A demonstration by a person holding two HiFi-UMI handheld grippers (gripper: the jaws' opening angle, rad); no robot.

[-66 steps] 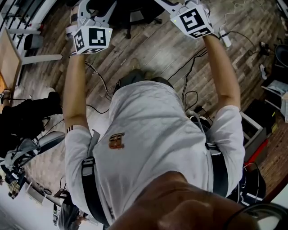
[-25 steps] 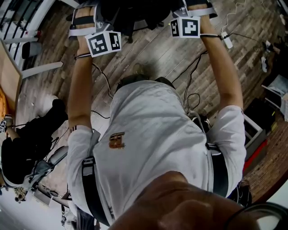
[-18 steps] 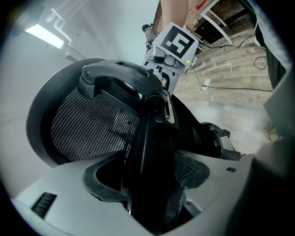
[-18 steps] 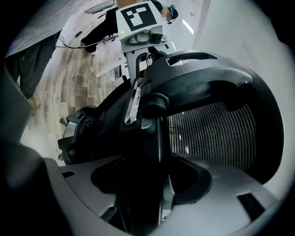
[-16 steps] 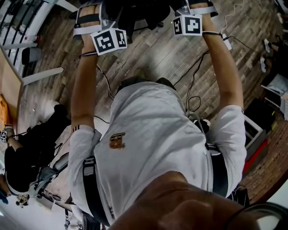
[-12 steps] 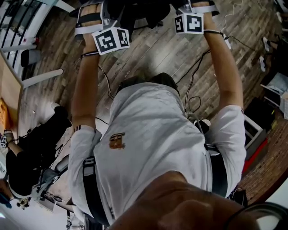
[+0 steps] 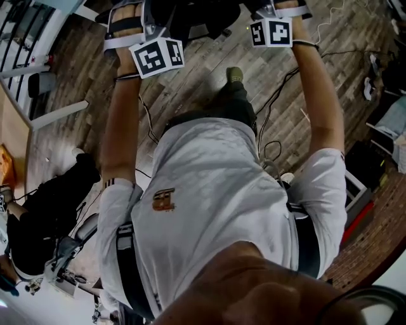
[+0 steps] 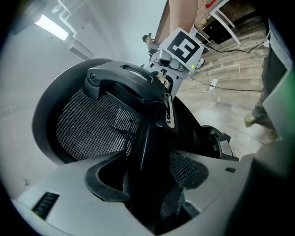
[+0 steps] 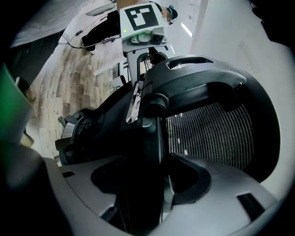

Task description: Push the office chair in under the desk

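The black office chair (image 7: 190,16) shows only at the top edge of the head view, and the desk is out of sight. My left gripper (image 7: 136,13) and right gripper (image 7: 274,7) both reach into its backrest from behind. In the left gripper view the mesh backrest (image 8: 92,129) fills the picture, and the left gripper (image 8: 147,184) has been closing with the black back frame between its grey jaws. In the right gripper view the right gripper (image 9: 143,184) straddles the same frame beside the mesh (image 9: 212,133). Each view shows the other gripper's marker cube (image 8: 183,46) (image 9: 140,17) behind the headrest.
Wooden floor with black cables (image 7: 273,95) running under me. White desk legs (image 7: 57,114) stand at the left. A person in black (image 7: 38,203) sits low at the left, and a white and red shelf (image 7: 358,197) is at the right. My shoe (image 7: 235,75) is stepping forward.
Both grippers have come down from the air onto the chair back. I have since stepped forward: my leg and shoe now show ahead, and the floor has slid back beneath me.
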